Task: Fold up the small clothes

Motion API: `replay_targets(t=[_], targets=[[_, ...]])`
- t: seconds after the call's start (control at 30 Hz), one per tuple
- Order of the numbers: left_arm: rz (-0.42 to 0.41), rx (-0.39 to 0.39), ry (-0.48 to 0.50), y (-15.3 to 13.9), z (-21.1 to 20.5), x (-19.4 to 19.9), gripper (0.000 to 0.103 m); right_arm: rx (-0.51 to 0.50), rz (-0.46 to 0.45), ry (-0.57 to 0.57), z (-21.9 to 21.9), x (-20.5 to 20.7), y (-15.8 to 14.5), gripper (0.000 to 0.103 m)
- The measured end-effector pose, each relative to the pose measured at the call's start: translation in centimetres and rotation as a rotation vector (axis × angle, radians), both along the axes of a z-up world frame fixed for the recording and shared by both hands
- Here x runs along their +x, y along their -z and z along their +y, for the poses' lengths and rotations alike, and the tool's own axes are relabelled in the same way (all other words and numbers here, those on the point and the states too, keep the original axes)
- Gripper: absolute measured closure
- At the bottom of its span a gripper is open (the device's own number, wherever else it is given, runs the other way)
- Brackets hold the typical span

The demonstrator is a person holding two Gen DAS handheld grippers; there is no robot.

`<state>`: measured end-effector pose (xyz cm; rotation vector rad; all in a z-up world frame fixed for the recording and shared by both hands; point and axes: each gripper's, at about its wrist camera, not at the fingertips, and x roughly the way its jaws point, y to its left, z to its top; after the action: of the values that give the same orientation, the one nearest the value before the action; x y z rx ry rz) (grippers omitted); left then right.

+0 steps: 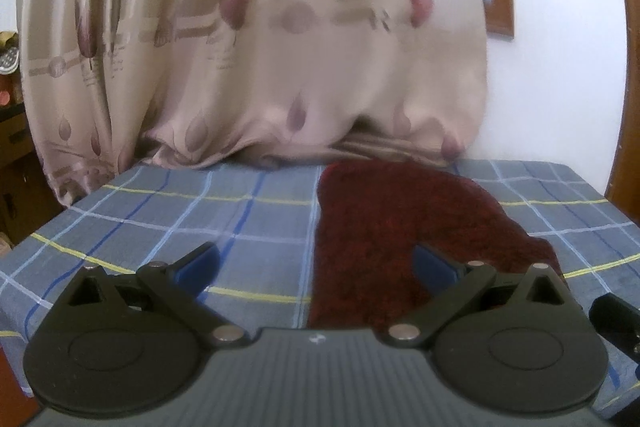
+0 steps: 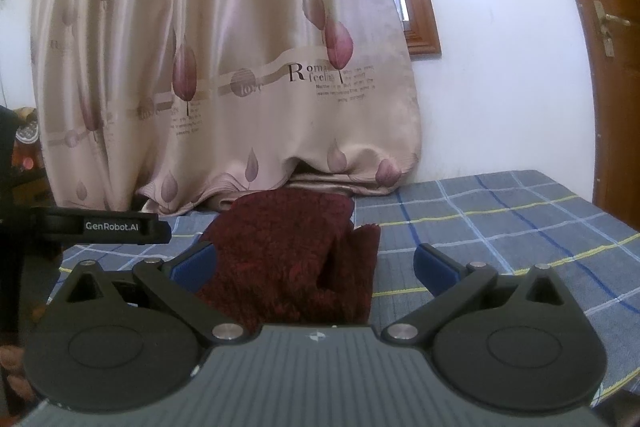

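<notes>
Left gripper (image 1: 316, 267) nearest the lens: blue pads spread wide, nothing between them. Right gripper (image 2: 316, 265) same, spread and empty, hovering low over the near end of the dark red garment (image 2: 296, 251).

Garment lies on the plaid bedsheet (image 1: 160, 211), stretching from the near edge back to the curtain (image 2: 240, 67) hem. Fuzzy, thick pile. Looks already doubled: a loose flap (image 2: 362, 255) stands up along its right edge, with a dark gap under it. Cannot tell garment type.

Step in hand, by judgement: grab the near end for the next fold.

How to do well:
- Drop both grippers onto the near hem, one per corner, well apart.
- Left side: straddle the straight left edge of the garment (image 1: 320, 227), not sheet only.
- Right side: catch flap plus layer beneath, else top layer peels off.
- Pinch fabric only; plaid sheet is loose and will lift too.
- Lift level, carry toward the curtain, lay corners on far corners.
- Keep clear of the curtain hem, which touches the garment's far end.

Risk: thick pile springs back, so press flat after release.
</notes>
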<state>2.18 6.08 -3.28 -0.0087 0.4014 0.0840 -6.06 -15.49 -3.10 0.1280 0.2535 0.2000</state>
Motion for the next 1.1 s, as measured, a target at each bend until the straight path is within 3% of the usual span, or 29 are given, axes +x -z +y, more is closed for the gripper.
replay_targets(t=[1.1], targets=[[-0.009,0.006,0.037,0.2,-0.3,-0.4,0.000,-0.061,0.059,0.128,-1.5,2.1,1.0,0.000]])
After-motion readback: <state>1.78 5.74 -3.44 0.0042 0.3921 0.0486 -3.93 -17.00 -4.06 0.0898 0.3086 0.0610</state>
